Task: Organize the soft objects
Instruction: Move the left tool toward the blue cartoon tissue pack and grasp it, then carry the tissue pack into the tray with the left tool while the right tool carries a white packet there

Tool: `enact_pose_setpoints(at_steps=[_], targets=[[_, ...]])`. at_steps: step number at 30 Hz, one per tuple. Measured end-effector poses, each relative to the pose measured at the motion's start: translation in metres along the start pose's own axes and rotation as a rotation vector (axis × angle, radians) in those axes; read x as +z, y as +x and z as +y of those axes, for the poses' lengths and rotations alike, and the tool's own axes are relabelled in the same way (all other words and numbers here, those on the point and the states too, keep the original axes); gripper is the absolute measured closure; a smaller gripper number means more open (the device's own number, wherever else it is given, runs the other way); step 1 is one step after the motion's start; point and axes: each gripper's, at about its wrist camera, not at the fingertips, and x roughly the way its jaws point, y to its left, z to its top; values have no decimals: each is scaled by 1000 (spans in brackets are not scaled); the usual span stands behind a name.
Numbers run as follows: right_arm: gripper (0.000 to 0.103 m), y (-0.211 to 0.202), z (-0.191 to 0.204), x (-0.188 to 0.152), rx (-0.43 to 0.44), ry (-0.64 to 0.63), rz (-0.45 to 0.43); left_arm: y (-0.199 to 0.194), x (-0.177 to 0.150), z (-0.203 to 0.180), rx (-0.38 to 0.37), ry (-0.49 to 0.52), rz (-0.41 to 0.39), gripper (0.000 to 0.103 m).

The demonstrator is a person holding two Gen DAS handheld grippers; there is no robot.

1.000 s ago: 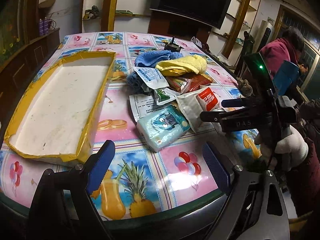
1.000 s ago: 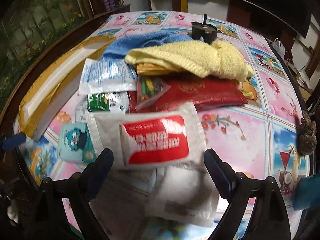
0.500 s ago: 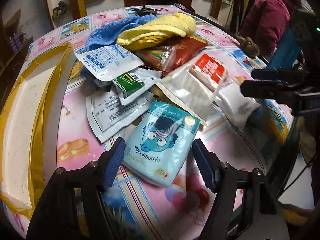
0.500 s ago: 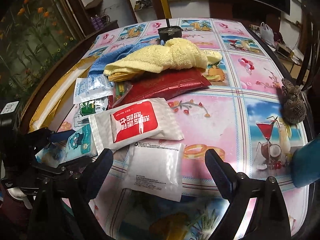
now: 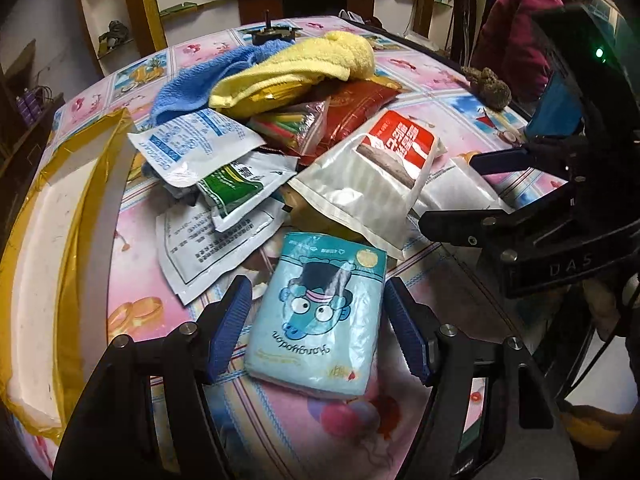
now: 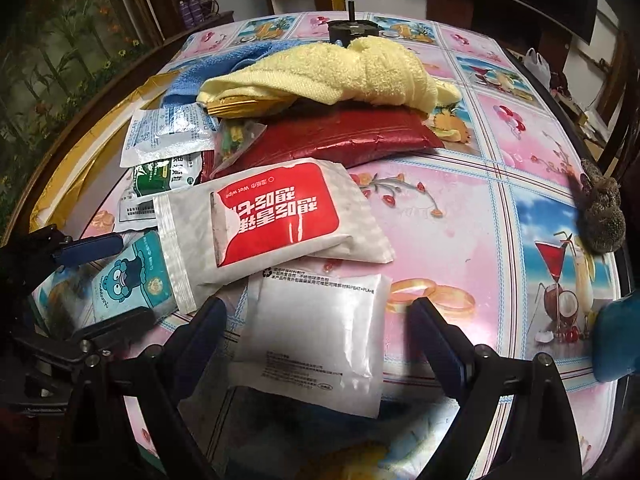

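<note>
Left gripper (image 5: 318,328) hangs low over the near edge of the table (image 5: 132,240), jaws apart, one blue pad on each side of a pale blue tissue pack (image 5: 320,312) printed with a cartoon face. Small gaps show on both sides of the pack, so nothing is clamped; the pack lies flat on the patterned cloth. Right gripper (image 6: 316,336) is spread wide around a plain white pouch (image 6: 320,340) with small black print, pads clear of it on both sides, nothing gripped. From the left wrist view the right gripper (image 5: 452,188) shows at the right edge, above that same pouch.

Pile behind, from near to far:
- white packet with a red label (image 6: 276,216), lying partly over the white pouch and touching the tissue pack's corner
- flat white sachets, one with green print (image 5: 236,188), one with blue print (image 5: 192,144), overlapping each other
- clear bag of coloured sticks (image 5: 296,124)
- red foil bag (image 6: 344,136)
- yellow towel (image 6: 340,72) draped on top of the red bag
- blue towel (image 5: 192,84) beside and partly beneath the yellow one

White foam tray (image 5: 52,248) edged in yellow tape sits at the table's left side, apart from the pile. Brown fuzzy lump (image 6: 600,212) rests at the far right edge. Person in a dark red jacket (image 5: 516,36) stands beyond the table
</note>
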Motion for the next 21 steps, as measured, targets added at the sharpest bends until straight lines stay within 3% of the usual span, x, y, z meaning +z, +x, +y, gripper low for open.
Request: enact_pose_setpoints(at_steps=[2, 5, 11, 14, 16, 17, 18, 21], targets=[[9, 3, 7, 0, -39, -31, 12, 1, 2, 0, 12, -13, -1, 30], [9, 5, 14, -2, -77, -66, 19, 5, 3, 9, 38, -73, 17, 17], [9, 3, 10, -7, -81, -48, 21, 5, 1, 11, 90, -112, 13, 14], [11, 1, 9, -9, -77, -42, 13, 6, 1, 13, 82, -122, 19, 13], [18, -2, 10, -11, -85, -47, -5, 3, 1, 12, 59, -104, 1, 28], [31, -5, 12, -12, -81, -52, -17, -1, 0, 9, 52, -88, -22, 56], [43, -8, 13, -13, -74, -52, -23, -4, -2, 8, 48, -82, -22, 58], [46, -14, 13, -18, -36, -38, -23, -12, -8, 9, -1, -106, -25, 64]])
